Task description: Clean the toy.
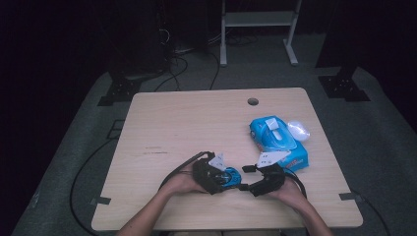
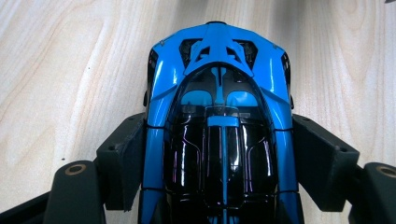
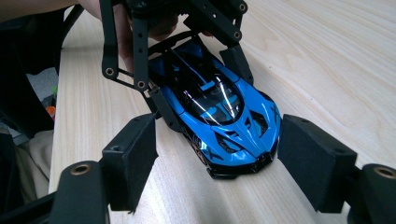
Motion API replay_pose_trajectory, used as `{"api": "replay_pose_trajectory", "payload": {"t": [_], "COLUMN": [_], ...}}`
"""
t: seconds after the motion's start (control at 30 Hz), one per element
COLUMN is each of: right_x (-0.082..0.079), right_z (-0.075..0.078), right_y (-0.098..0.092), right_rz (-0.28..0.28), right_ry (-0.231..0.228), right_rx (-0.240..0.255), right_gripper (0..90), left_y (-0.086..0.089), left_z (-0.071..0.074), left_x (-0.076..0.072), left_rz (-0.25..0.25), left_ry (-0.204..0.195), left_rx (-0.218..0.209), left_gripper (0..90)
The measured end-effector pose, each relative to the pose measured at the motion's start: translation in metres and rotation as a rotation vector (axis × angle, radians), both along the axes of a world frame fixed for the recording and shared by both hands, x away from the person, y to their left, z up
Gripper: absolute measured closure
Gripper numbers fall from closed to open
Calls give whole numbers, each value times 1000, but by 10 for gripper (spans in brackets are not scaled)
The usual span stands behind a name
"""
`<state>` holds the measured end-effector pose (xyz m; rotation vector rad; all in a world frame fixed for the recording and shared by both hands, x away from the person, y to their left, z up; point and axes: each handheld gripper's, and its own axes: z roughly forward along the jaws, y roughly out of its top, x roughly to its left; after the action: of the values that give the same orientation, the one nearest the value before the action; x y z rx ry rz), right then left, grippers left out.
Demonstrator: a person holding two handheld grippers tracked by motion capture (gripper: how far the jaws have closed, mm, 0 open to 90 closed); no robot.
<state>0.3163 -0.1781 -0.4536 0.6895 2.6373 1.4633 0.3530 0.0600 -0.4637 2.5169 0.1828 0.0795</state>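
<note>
A blue and black toy car (image 1: 230,176) (image 2: 219,93) (image 3: 224,116) sits on the wooden table (image 1: 196,123) near its front edge. My left gripper (image 1: 223,178) (image 2: 218,149) is shut on the car, its two pads (image 2: 128,154) pressed against the car's flanks behind the doors. In the right gripper view the left gripper (image 3: 201,84) reaches over the car's rear half from the far side. My right gripper (image 1: 244,180) (image 3: 222,163) faces the car's nose and is open: the nose lies between its pads (image 3: 133,158), and there is a gap on the left side.
A blue cardboard toy package (image 1: 278,140) with a clear plastic bubble (image 1: 298,130) lies to the right of the car. A cable hole (image 1: 253,102) sits near the table's far edge. Both forearms come in over the front edge. A white stand (image 1: 258,19) is on the floor beyond.
</note>
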Motion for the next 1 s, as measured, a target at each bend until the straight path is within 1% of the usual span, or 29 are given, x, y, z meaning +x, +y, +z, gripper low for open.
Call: {"api": "replay_pose_trajectory", "payload": {"t": [0.1, 0.17, 0.23, 0.3, 0.33, 0.4, 0.43, 0.5, 0.57, 0.6, 0.67, 0.77, 0.87, 0.9, 1.0], "right_x": [0, 1, 1, 2, 2, 3, 3, 4, 5, 6, 6, 6, 6, 6, 6], "right_z": [0, 0, 1, 1, 1, 1, 1, 1, 1, 1, 2, 4, 4, 4, 5], "right_y": [-1, -1, -2, -3, -4, -5, -6, -8, -11, -12, -14, -18, -21, -22, -24], "right_rz": [-3, -5, -11, -14, -18, -23, -27, -35, -50, -56, -68, -81, -94, -97, -108], "right_ry": [-1, 0, 8, 4, 7, 7, 8, 7, 14, 14, 9, 3, 1, 0, 1], "right_rx": [4, 7, 9, 10, 11, 17, 15, 14, 18, 19, 22, 24, 16, 17, 16], "right_gripper": [272, 272, 272, 272, 272, 272, 272, 272, 272, 272, 272, 272, 272, 272, 272], "left_y": [0, 1, 1, 0, 0, 0, 1, 3, 4, 6, 8, 13, 14, 15, 16], "left_z": [0, 3, 6, 6, 5, 5, 6, 7, 10, 11, 11, 8, 3, 3, 2], "left_x": [1, 3, 5, 7, 8, 13, 15, 21, 26, 29, 35, 43, 44, 44, 45], "left_rz": [0, 2, 11, 17, 15, 22, 24, 40, 56, 62, 96, 120, 120, 123, 128], "left_ry": [-10, -5, -23, -25, -32, -20, -26, -20, -21, -25, -38, -23, -23, -18, -8], "left_rx": [-2, -22, -16, -12, -2, -3, -4, -8, -15, -16, -20, -16, -7, -24, -33], "left_gripper": [260, 269, 269, 270, 270, 270, 270, 270, 270, 270, 270, 269, 269, 268, 264]}}
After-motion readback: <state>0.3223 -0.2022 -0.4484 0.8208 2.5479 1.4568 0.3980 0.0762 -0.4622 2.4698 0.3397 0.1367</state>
